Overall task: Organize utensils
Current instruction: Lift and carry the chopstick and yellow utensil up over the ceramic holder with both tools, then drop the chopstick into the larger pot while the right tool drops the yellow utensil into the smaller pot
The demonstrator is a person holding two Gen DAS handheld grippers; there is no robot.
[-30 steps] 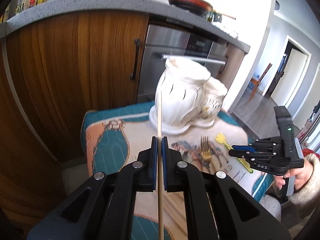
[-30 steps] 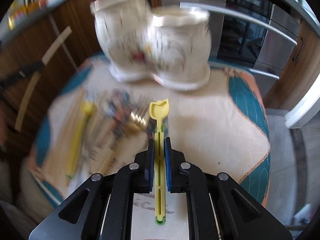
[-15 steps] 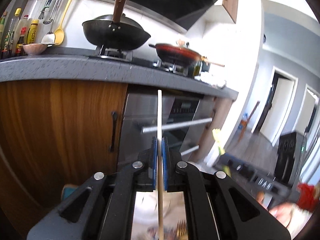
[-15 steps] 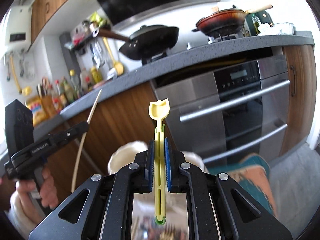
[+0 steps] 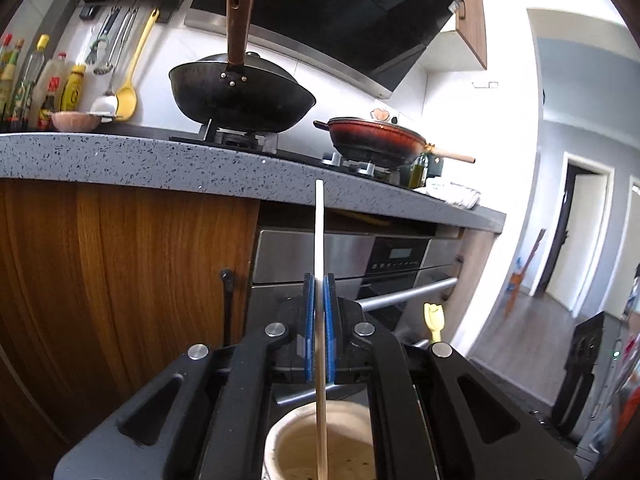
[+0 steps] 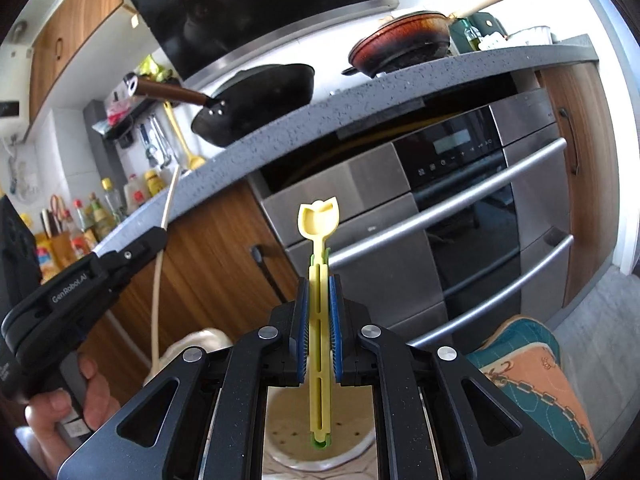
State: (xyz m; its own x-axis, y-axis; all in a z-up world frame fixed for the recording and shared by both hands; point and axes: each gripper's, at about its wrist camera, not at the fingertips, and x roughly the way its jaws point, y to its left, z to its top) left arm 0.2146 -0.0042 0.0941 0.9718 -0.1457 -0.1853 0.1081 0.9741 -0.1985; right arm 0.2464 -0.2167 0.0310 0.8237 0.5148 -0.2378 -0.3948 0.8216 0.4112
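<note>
Item 1. Left tongs (image 5: 318, 328): blue pads clamped narrow on 1 pale wooden chopstick (image 5: 319, 240). The stick stands upright at centre frame, its top against the grey speckled kitchen worktop (image 5: 120, 160), its lower end running down over the open mouth of the cream ceramic utensil holder (image 5: 288, 440) at bottom centre. In the right wrist view the same tongs (image 6: 158, 236) appear at left, with a hand (image 6: 68, 404) on the grip at lower left.

Item 2. Right tongs (image 6: 319, 332): pads closed on 1 yellow plastic spoon with a tulip-shaped head (image 6: 319, 224), head up, green-tipped handle end hanging above a second holder compartment with a perforated floor (image 6: 288, 432) at bottom centre. The spoon head also shows at lower right of the left view (image 5: 433, 316).

Change noted. A second ago both cameras looked down on the patterned cloth-covered surface (image 6: 528, 368), with the holder well ahead and the remaining cutlery spread on it. Both pairs of tongs have since lifted and levelled out; the views now take in the black wok (image 5: 240, 92), the red pan (image 5: 376, 140) and the steel oven front (image 6: 460, 220), and the holder sits directly beneath each utensil.

Assessment. Pick-up of 2 items looks complete, and the carry to the holder appears finished. Each utensil seems lined up over its own opening, so lowering and release would likely follow. The cutlery left on the surface is out of view here.
</note>
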